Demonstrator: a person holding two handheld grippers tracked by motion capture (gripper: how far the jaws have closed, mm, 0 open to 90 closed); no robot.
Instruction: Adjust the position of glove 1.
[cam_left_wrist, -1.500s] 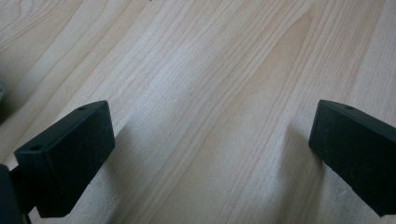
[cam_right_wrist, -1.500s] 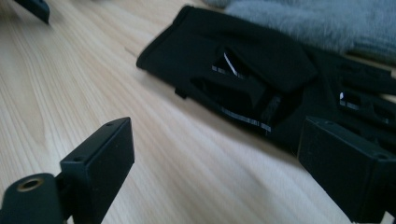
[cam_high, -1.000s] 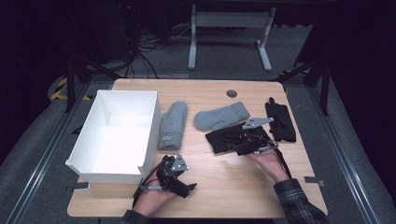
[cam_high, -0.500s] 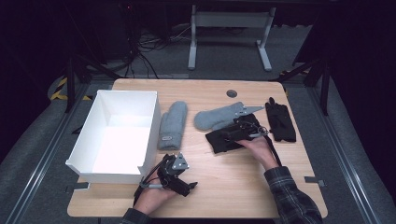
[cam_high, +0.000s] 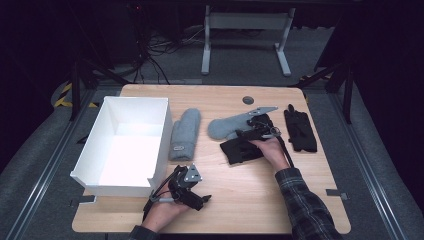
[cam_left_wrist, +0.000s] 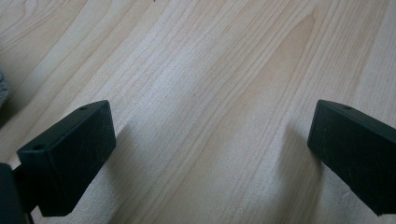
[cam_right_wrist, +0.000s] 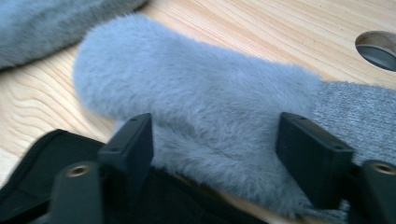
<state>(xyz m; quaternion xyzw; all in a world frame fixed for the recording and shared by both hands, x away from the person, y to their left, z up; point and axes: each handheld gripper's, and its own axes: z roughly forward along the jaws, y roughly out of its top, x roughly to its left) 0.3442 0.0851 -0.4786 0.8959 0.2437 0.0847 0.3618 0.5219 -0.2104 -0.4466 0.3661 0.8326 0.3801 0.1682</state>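
The grey mitten (cam_right_wrist: 201, 116) is lying straight ahead of the right gripper (cam_right_wrist: 215, 149), its fuzzy body running crosswise between the two jaws, so that its long axis is stretching from beyond the left jaw, where the rounded end is sitting, to past the right jaw, where the knit cuff is starting. The jaws are standing wide, one to each side of the fleece and holding nothing (whether the tips are already touching the pile, I cannot tell).

In the high view this mitten (cam_high: 235, 126) is lying near the middle of the table (cam_high: 300, 210), with the right gripper (cam_high: 259, 124) over its right part. A black glove (cam_high: 241, 150) is lying just under and behind those jaws, nearer the hand. A second grey mitten (cam_high: 184, 134) is lying farther off beside the white box (cam_high: 132, 142), and another black glove (cam_high: 300, 131) is lying on the gripper's other side.

The left gripper (cam_high: 192, 192) is resting well apart from all of it, jaws spread wide over bare wood, so the right hand is plainly the nearer one. A grasp looks likely to call only for closing across the mitten's short width.
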